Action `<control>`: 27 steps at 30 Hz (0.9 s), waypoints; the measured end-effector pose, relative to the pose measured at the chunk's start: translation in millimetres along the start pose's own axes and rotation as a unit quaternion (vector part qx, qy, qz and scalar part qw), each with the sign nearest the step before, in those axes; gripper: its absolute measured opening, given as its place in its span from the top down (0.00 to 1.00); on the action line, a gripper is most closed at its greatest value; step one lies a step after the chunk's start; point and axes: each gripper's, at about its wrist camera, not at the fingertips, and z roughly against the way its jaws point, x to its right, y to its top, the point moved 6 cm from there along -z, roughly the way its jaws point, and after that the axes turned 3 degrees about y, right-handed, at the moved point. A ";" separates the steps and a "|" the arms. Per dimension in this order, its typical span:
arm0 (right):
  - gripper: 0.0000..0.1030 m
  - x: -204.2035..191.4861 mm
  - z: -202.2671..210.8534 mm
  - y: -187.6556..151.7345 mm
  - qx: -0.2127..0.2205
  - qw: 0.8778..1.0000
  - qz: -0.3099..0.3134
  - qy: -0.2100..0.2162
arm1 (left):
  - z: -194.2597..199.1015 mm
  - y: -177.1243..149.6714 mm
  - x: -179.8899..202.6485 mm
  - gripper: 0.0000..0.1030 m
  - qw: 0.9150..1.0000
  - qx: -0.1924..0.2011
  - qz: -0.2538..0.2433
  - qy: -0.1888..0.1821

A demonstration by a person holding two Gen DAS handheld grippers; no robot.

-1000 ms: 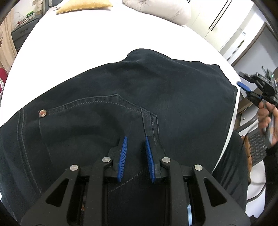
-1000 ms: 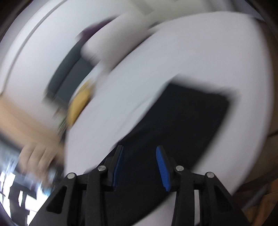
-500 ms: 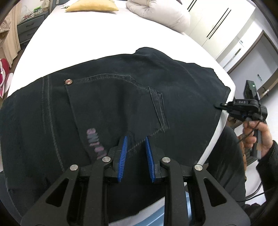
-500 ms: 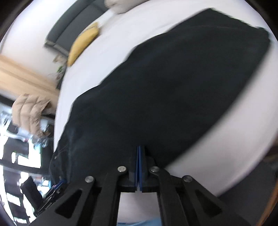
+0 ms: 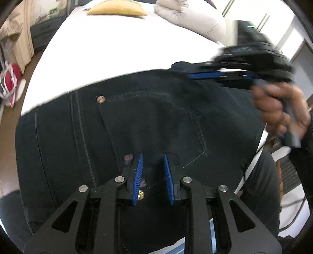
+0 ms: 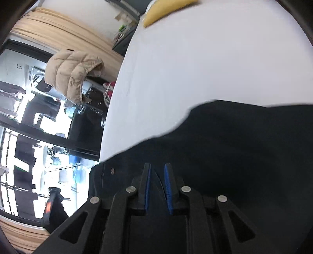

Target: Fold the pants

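Observation:
Dark denim pants (image 5: 156, 121) lie folded on the white bed (image 5: 121, 52), back pocket and a metal rivet facing up. My left gripper (image 5: 152, 156) hovers over the near pocket area, jaws open, holding nothing. My right gripper (image 5: 221, 75) shows in the left wrist view, blurred, above the pants' far right edge, held by a hand (image 5: 279, 109). In the right wrist view the right gripper (image 6: 157, 166) sits low over the pants (image 6: 234, 148) with its jaws a little apart.
A yellow pillow (image 5: 117, 8) and a beige duvet roll (image 5: 191, 17) lie at the bed's far end. A red shoe (image 5: 11, 78) lies on the floor at left. A beige puffer jacket (image 6: 74, 72) hangs beyond the bed edge.
My right gripper swung in from beside the bed to over the pants' far right edge, and its jaws went from shut to slightly open. The left gripper stayed open and shifted slightly.

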 end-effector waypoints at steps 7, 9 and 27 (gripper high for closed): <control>1.00 61.4 -28.9 50.5 0.024 0.996 -0.083 -0.014 | 4.5 -6.9 -10.0 0.80 1.000 0.011 0.006 -0.016; 0.99 83.5 -6.4 70.6 0.078 0.988 -0.110 -0.069 | 4.6 -7.5 -9.8 0.80 1.000 0.014 0.006 -0.012; 1.00 25.0 -39.8 -10.6 -0.023 0.998 -0.055 0.021 | 33.6 -15.4 19.3 0.79 0.997 0.063 -0.037 0.034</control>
